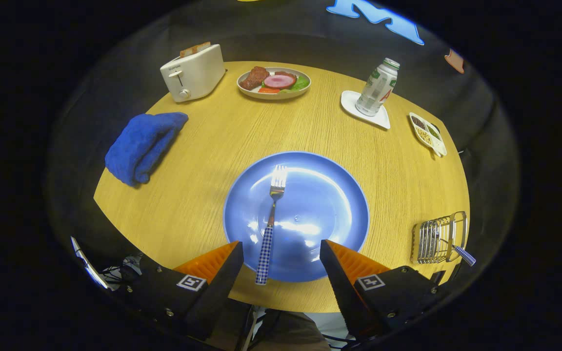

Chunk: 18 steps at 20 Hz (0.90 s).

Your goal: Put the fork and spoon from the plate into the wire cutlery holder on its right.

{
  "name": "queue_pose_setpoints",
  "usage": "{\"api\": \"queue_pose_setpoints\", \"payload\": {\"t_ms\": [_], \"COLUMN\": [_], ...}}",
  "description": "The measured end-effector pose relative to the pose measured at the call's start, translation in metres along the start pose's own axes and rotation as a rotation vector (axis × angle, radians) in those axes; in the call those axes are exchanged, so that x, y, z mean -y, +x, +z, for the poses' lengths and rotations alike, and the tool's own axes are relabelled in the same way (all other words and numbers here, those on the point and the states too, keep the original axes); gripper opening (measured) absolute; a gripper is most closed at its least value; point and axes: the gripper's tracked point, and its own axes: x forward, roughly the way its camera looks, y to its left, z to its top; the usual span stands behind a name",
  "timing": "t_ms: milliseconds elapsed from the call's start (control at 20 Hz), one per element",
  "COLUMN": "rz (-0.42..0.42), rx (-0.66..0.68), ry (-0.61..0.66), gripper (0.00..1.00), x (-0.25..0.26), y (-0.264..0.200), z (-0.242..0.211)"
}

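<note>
Gripper spread wide over blue plate holding fork; spoon in wire holder

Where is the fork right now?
In the gripper view, the fork lies on the blue plate, tines pointing away, its checked handle reaching over the near rim between the open gripper's fingers, nearer the left one.

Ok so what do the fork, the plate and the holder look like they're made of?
Fork: shiny metal tines and neck, by the glint; checked handle, probably plastic. Plate: glossy blue, bright glare, likely glazed ceramic or hard plastic. Holder: thin shiny metal wire. The gripper is open, fingers either side of the fork's handle.
</note>
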Motion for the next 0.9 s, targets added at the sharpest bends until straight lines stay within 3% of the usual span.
{"api": "queue_pose_setpoints", "payload": {"t_ms": [150, 200, 250, 500, 600, 800, 850, 900], "rz": [0.007, 0.012, 0.012, 0.053, 0.069, 0.089, 0.076, 0.079], "rx": [-0.035, -0.049, -0.067, -0.093, -0.130, -0.172, -0.189, -0.184], "ry": [0.007, 0.003, -0.004, -0.035, -0.025, -0.028, -0.049, -0.058], "gripper": [0.96, 0.90, 0.75, 0.74, 0.14, 0.18, 0.02, 0.02], "x": [0.002, 0.002, 0.002, -0.002, -0.006, -0.005, -0.001, -0.001], "y": [0.009, 0.015, 0.016, 0.029, 0.041, 0.040, 0.022, 0.041], "z": [-0.007, -0.010, -0.012, -0.011, -0.020, -0.032, -0.021, -0.030]}}
